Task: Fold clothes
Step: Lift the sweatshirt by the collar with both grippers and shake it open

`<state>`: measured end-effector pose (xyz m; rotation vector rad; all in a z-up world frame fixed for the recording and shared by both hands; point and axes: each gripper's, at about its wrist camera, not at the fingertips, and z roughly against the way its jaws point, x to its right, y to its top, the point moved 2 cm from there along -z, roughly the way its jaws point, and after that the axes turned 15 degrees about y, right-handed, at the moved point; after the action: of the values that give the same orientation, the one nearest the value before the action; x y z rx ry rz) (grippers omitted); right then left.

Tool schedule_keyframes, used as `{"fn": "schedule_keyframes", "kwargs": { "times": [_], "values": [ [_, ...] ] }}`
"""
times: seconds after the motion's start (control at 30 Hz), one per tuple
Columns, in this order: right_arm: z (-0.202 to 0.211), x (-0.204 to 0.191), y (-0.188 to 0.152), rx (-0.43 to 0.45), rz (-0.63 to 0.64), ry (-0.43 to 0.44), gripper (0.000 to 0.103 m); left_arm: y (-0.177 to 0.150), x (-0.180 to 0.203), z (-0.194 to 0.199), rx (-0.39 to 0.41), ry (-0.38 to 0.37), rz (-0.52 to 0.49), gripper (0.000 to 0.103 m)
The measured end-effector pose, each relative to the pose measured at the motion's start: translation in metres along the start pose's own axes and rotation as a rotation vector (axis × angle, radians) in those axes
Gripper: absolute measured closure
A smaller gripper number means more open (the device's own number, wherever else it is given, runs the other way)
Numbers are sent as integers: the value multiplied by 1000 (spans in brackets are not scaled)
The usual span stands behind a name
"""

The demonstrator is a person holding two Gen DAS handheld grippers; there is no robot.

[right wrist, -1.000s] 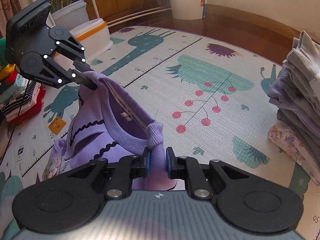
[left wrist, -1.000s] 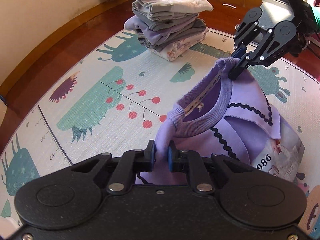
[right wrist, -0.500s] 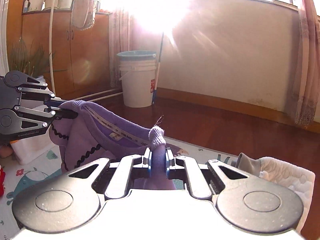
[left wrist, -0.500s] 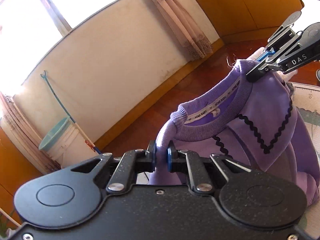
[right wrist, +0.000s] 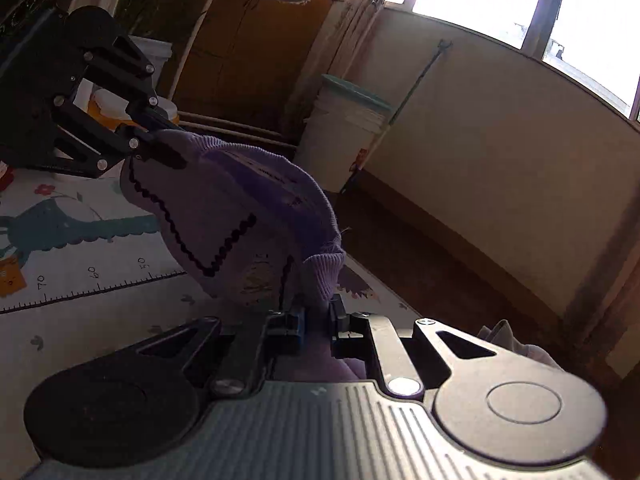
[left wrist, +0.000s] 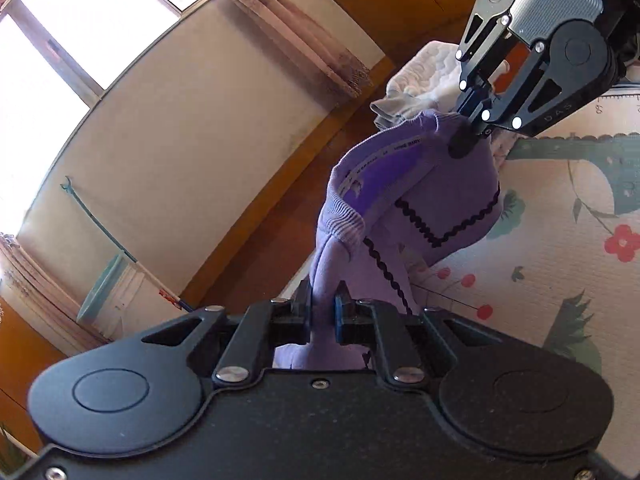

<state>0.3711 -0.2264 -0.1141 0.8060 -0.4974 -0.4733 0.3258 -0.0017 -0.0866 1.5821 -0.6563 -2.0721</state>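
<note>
Both pairs of fingers pinched the purple sweater [left wrist: 420, 204] — left gripper [left wrist: 322, 312] and right gripper [right wrist: 316, 320] at opposite shoulders, lifted above the play mat [left wrist: 560, 240]. Thin bites of knit might slip — dropping one side.

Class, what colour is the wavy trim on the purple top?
Black, a zigzag line on the top; clearest in the left wrist view.

Blown-out window [left wrist: 60, 60] glare; fisheye edges

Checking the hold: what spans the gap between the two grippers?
Only the purple sweater, its neckline stretched from the left gripper to the right gripper; both views show it.
</note>
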Motion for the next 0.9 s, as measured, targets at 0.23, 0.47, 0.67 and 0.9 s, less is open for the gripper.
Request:
{"fn": "schedule_keyframes", "kwargs": {
  "times": [0.23,0.47,0.67,0.9],
  "values": [
    [-9,-66,-89,-203,92,150,91,-55,81,42,-43,-215,-149,94],
    [-14,-67,-82,-227,113,133,91,-52,87,13,-115,-303,-125,94],
    [-28,-36,-12,-101,196,-105,91,-17,26,-35,-79,-47,-33,94],
    [-13,-176,-124,-209,573,58,91,-78,142,76,123,-89,-292,94]
  ]
}}
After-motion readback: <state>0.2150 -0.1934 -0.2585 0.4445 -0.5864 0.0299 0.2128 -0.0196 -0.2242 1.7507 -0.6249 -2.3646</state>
